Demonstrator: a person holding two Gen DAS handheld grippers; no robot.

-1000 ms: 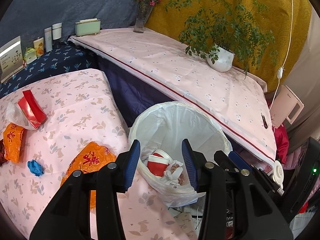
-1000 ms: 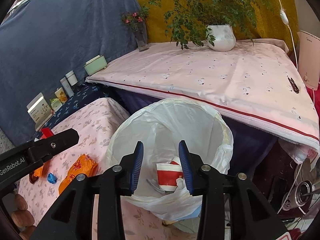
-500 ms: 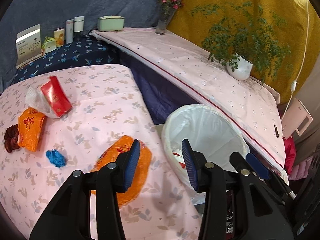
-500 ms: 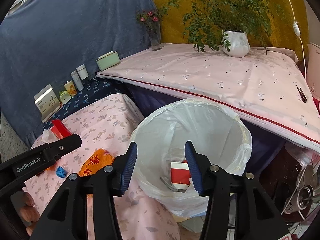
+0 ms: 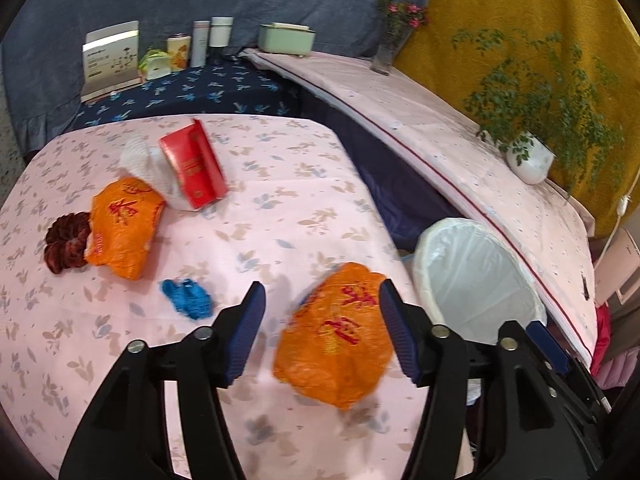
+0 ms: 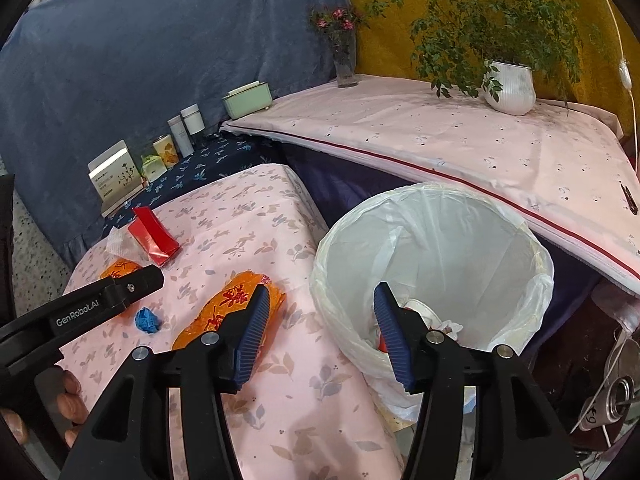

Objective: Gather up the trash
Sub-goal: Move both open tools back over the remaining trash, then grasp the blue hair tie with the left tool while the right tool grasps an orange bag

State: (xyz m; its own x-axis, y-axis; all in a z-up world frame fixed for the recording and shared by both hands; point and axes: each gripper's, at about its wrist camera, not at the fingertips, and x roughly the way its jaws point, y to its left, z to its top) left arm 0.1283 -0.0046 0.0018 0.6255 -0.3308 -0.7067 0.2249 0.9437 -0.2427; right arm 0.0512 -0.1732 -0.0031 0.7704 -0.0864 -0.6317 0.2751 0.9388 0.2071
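Note:
My left gripper hovers over the pink flowered table, its jaws opening. A crumpled orange bag lies just under and between the fingers, and the pads do not touch it. Farther left lie a blue scrap, a second orange bag, a red box on white wrapping, and a dark red bundle. My right gripper hangs over the table's edge beside the white-lined bin, jaws opening and empty. A red-and-white cup lies in the bin.
A raised pink-clothed ledge behind the bin carries a potted plant, a flower vase and a green box. Bottles and a card stand on dark blue cloth. A hand holds the left gripper's handle.
Both views have swung left, from above the bin toward the table. The orange bag now lies under the left fingers. Both pairs of jaws stand wider.

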